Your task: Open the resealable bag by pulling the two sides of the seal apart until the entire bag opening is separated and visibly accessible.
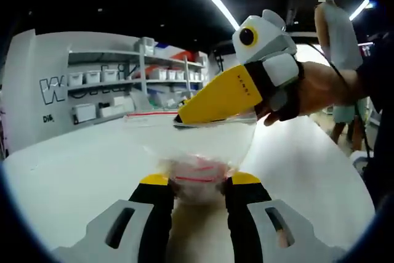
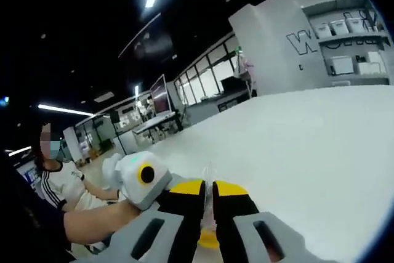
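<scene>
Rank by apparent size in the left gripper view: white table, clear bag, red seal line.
1. white table
2. clear bag, though nearness to the camera enlarges it
3. red seal line

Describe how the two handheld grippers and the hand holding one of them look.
Both grippers have grey bodies with slotted black jaws tipped in yellow: the left gripper, the right gripper. In the left gripper view, the right one shows a yellow jaw with small lettering. The hand wears a black-and-white strap.
</scene>
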`<state>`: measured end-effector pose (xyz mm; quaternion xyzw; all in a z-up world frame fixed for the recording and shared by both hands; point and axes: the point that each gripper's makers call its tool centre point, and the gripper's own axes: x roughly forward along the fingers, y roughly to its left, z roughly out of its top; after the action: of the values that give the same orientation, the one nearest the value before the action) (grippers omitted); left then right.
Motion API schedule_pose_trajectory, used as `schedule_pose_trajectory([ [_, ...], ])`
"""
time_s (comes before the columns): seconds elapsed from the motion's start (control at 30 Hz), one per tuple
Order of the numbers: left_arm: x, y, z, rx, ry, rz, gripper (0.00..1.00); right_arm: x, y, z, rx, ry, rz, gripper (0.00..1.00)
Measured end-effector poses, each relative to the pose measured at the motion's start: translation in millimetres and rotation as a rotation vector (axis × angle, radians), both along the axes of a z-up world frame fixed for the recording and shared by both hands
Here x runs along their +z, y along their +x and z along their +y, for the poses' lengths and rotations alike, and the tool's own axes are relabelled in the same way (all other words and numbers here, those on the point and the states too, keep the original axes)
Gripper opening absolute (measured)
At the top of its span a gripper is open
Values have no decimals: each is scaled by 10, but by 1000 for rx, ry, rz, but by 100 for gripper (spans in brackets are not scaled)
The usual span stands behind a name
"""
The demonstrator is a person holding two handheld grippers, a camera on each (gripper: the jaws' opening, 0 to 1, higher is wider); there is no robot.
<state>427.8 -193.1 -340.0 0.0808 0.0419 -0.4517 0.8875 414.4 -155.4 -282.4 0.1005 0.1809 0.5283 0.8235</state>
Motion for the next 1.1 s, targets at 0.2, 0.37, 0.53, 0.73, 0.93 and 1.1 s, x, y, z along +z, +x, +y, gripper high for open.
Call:
schedule_pose_trajectory([
  [0.2, -1, -17, -18, -8, 1, -1, 32, 2, 4, 18, -3, 51, 61, 0],
  [0.37, 2, -35, -30, -13, 3, -2, 32, 18, -18, 24, -20, 158, 215, 0],
  [0.53, 2, -60, -44, -19, 6, -6, 32, -19, 48, -9, -36, 326, 463, 0],
  [0.73, -4, -66, -47, -19, 4, -4, 32, -33, 53, -21, -35, 360, 515, 0],
  [0.93, -5, -88, -56, -19, 6, -5, 32, -25, 51, -15, -32, 353, 506, 0],
  [1.1, -4, -121, -72, -22, 7, -6, 32, -29, 54, -29, -38, 356, 510, 0],
])
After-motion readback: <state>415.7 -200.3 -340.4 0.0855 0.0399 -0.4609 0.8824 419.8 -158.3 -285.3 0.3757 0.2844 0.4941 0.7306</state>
